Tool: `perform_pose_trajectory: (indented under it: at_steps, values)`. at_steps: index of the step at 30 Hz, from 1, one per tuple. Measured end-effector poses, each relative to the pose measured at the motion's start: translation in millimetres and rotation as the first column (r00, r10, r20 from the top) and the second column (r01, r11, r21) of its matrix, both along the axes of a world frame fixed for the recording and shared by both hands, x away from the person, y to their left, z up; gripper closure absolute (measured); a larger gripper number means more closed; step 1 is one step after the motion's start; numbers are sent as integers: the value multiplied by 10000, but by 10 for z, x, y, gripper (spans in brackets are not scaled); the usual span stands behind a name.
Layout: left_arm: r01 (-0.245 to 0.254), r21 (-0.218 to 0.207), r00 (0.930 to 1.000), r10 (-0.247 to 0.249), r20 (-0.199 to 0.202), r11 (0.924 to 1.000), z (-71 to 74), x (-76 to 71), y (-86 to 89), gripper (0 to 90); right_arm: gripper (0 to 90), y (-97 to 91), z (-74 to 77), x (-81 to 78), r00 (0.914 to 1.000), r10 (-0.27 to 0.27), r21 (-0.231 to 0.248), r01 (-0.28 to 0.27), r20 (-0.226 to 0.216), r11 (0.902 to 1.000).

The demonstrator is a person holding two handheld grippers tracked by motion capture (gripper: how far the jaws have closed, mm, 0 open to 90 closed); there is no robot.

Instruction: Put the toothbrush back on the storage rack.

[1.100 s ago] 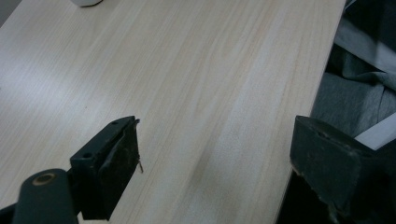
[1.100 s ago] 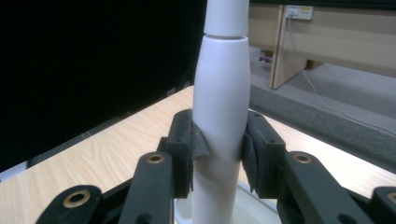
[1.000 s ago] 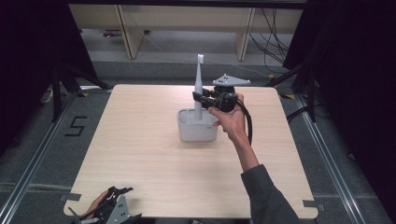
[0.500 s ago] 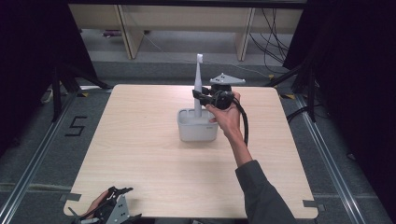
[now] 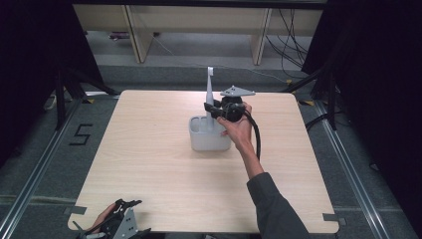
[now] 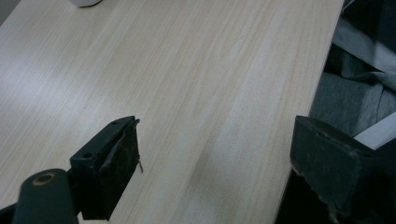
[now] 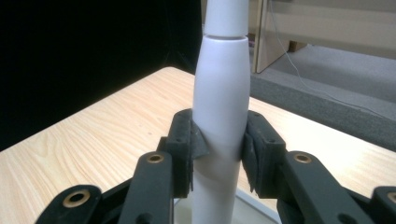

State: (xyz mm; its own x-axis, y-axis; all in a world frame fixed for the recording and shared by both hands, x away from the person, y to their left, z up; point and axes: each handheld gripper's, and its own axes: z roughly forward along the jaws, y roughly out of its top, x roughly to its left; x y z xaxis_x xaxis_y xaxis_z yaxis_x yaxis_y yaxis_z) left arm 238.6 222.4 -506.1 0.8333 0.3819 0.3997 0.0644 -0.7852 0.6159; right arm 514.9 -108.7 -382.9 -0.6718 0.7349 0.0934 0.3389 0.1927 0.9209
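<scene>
My right tongs (image 7: 218,154) pinch the white electric toothbrush (image 7: 220,112) at mid-handle, upright, so it goes straight down into the grey holder (image 5: 209,142) near the surface's (image 5: 149,164) far middle. Its lower end looks inside the holder already; rim contact hard to tell. Left tongs (image 6: 215,168) sit spread and empty over the near left edge, out of the way since one hand suffices.
</scene>
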Motion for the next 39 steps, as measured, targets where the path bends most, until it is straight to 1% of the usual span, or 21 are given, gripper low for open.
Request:
perform_pose_trajectory:
  at_steps: [3,5,6,7,8,12,16,17,21,22,24,25,26,28,29,30,31,35,36,37,39]
  values:
    - [15,-56,10000,-15,6,10000,-2,0,1,152,666,-4,-61,17,9999,43,-135,-41,164,9999]
    - [8,-10,10000,-8,-9,10000,-1,0,0,152,666,18,-95,1,9999,39,-66,-40,-156,10000]
    - [-57,16,9999,57,112,10000,-5,-1,-2,152,667,13,-114,13,9999,36,-237,-32,138,9997]
    - [-57,16,9999,57,112,10000,-5,-1,-2,152,667,13,-114,13,9999,36,-237,-32,138,9997]
    - [-46,51,9999,45,118,10000,-4,0,-2,152,666,25,-131,9,9999,104,-96,-105,-71,9999]
    - [-36,47,9999,36,104,10000,-6,0,-3,152,666,41,-184,11,9999,69,-278,-66,105,9996]
    - [16,67,10000,-16,13,10000,-3,0,-3,152,665,56,-264,8,9996,109,-201,-114,-261,9997]
    - [16,67,10000,-16,13,10000,-3,0,-3,152,665,48,-271,20,9997,182,-386,-187,-138,9991]
    - [14,67,10000,-14,6,10000,-3,0,-3,152,665,64,-295,14,9996,62,-315,-71,-269,9995]
    - [13,69,10000,-13,12,10000,-2,1,-2,152,665,66,-308,28,9995,255,-464,-262,-161,9986]
    - [15,72,10000,-15,13,10000,-2,1,-1,152,665,76,-314,17,9994,167,-502,-182,-293,9986]
    - [15,72,10000,-15,5,10000,-3,0,-2,152,665,66,-321,23,9998,166,-691,-176,-149,9975]
    - [20,71,10000,-21,6,10000,-3,0,-2,152,665,76,-334,19,9996,123,-534,-136,-244,9985]
    - [24,79,10000,-24,11,10000,-2,0,-2,152,665,66,-335,21,9997,124,-711,-140,-230,9974]
    - [25,75,10000,-25,8,10000,-2,0,-2,152,665,77,-360,19,9990,158,-614,-183,-413,9979]
    - [27,97,10000,-27,9,9999,-2,1,-1,152,665,67,-360,27,9993,198,-761,-222,-310,9969]
    - [28,98,10000,-28,7,9999,-2,1,-2,152,665,76,-367,15,9986,104,-670,-138,-509,9977]
    - [54,136,10000,-54,-29,9999,-1,0,-1,152,665,73,-392,34,9990,239,-689,-264,-368,9973]
    - [52,154,10000,-51,-24,9999,-1,1,-2,152,665,67,-398,29,9991,136,-887,-171,-402,9959]
    - [48,145,10000,-48,-30,9999,-2,0,-2,152,665,79,-406,19,9980,103,-710,-147,-619,9974]
    - [68,135,10000,-67,-47,9999,-2,0,-1,152,664,81,-414,23,9977,163,-686,-209,-662,9974]
